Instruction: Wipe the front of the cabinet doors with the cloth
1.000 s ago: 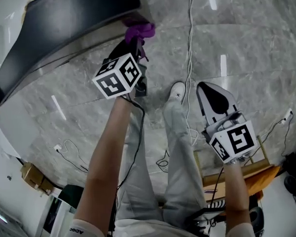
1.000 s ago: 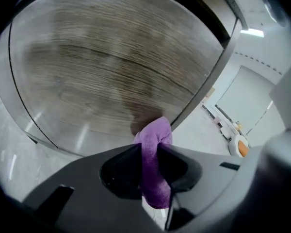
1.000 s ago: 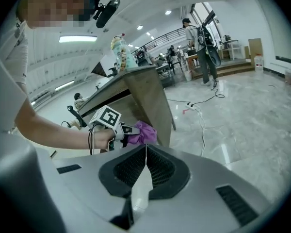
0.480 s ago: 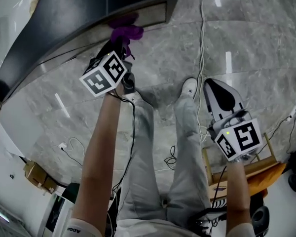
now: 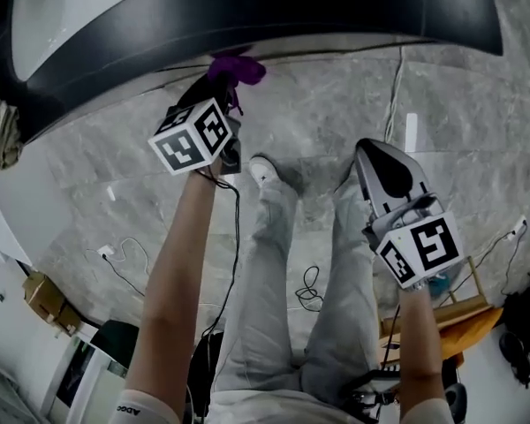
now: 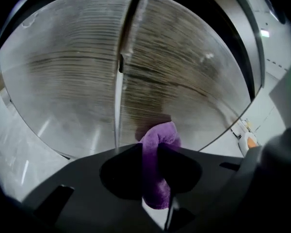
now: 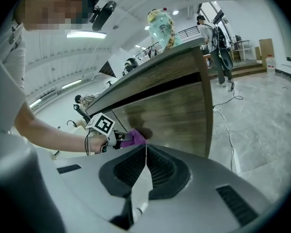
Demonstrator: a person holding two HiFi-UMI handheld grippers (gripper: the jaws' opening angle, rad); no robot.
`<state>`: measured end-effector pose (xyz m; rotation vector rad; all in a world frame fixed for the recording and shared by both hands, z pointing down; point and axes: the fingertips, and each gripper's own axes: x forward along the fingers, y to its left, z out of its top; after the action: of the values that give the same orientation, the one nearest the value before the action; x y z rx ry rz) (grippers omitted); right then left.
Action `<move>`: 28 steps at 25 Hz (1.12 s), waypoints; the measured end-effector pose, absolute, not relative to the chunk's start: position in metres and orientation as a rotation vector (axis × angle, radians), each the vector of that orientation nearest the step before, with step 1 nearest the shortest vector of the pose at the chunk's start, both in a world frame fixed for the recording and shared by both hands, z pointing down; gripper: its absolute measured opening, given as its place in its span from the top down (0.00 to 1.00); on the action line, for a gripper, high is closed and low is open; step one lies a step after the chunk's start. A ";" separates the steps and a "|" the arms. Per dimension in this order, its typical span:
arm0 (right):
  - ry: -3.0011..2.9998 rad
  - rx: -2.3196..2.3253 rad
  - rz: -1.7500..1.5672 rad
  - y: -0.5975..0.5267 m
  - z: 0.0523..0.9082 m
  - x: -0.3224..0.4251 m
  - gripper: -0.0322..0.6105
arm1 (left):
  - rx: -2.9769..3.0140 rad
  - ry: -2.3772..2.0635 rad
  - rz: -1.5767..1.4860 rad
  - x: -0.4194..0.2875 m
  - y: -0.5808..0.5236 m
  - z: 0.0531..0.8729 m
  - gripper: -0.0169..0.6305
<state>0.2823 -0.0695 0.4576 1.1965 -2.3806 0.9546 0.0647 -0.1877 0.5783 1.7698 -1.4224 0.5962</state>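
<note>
Item 1. Left gripper [image 6: 150,149]: jaws pinching a purple cloth [image 6: 158,142]. A folded lobe of the cloth sticks out past the jaw tips and the rest hangs behind them. The gripper points at the cabinet.

Item 2. Cabinet doors [image 6: 184,81]: wood-grain fronts with a vertical seam [image 6: 119,76] between two panels, under a dark counter top [image 5: 247,16]. The cloth sits at the panel right of the seam, with its shadow on the wood just behind it. Actual contact cannot be told.

Item 3. Right gripper [image 7: 145,152]: jaws pressed together with nothing between them. It is held well apart from the cabinet, above the person's leg.

Item 4. Marker cubes: one on the left gripper [image 5: 192,136], near the cabinet, and one on the right gripper [image 5: 420,250], farther from the cabinet.

Item 5. Grey marble floor [image 5: 477,113] in front of the cabinet. A white cable [image 5: 394,87] runs across it away from the cabinet base, and a white shoe [image 5: 263,170] rests on it.
</note>
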 end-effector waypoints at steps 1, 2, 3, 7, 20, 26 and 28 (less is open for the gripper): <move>-2.390 1.190 0.955 -0.072 0.456 0.272 0.91 | 1.765 -1.429 0.592 0.055 -0.187 0.577 0.83; -2.399 1.182 0.957 -0.074 0.455 0.262 0.91 | 1.751 -1.438 0.579 0.046 -0.185 0.577 0.83; -2.406 1.173 0.959 -0.076 0.454 0.254 0.91 | 1.729 -1.447 0.559 0.036 -0.183 0.578 0.83; -2.431 1.127 0.971 -0.078 0.456 0.227 0.91 | 1.650 -1.505 0.502 -0.002 -0.176 0.577 0.83; -2.407 1.022 0.981 -0.051 0.470 0.322 0.91 | 1.708 -1.412 0.590 0.142 -0.135 0.602 0.83; -2.360 1.048 1.021 -0.035 0.495 0.401 0.91 | 1.790 -1.277 0.624 0.266 -0.140 0.631 0.83; -2.330 1.099 1.059 -0.028 0.506 0.424 0.91 | 1.820 -1.218 0.659 0.296 -0.144 0.642 0.83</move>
<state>0.4235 -0.0282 0.5060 1.0987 -2.3300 1.0594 0.2964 -0.1443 0.6415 1.8205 -1.2180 0.6587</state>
